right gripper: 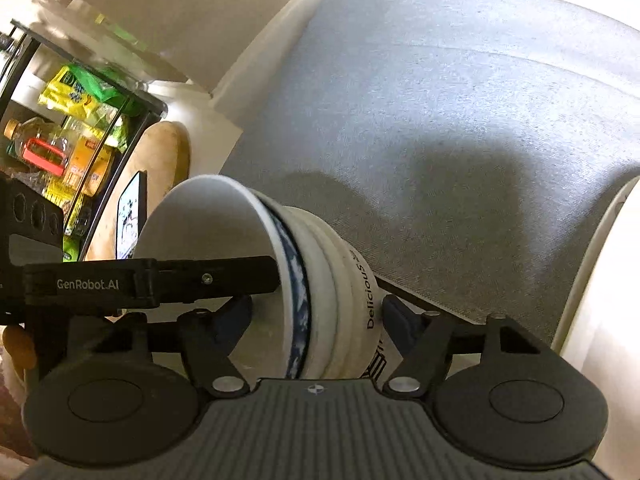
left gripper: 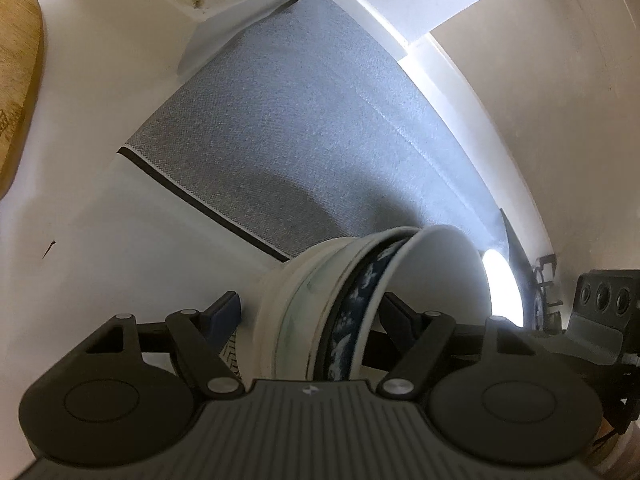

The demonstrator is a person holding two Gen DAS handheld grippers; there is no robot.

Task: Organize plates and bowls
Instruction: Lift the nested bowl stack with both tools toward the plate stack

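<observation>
A stack of bowls [left gripper: 320, 304] lies tipped on its side above a grey mat [left gripper: 300, 120]. The open bowl is white inside with a blue patterned outside [right gripper: 298, 320]. The bowls nested under it are white, and the lowest is printed "Delicious" [right gripper: 370, 300]. My left gripper [left gripper: 312, 308] is shut on the stack end to end, with one finger at the base and the other inside the open bowl. My right gripper [right gripper: 316, 308] clamps the same stack from the opposite side. One finger of my left gripper [right gripper: 224, 276] reaches into the open bowl in the right wrist view.
The grey mat [right gripper: 440, 120] lines a white-walled recess. A wooden board [left gripper: 16, 80] leans at the left in the left wrist view. A black wire rack [right gripper: 132, 136] with packets and bottles stands left of the recess. A pale curved rim [right gripper: 600, 260] sits at the right.
</observation>
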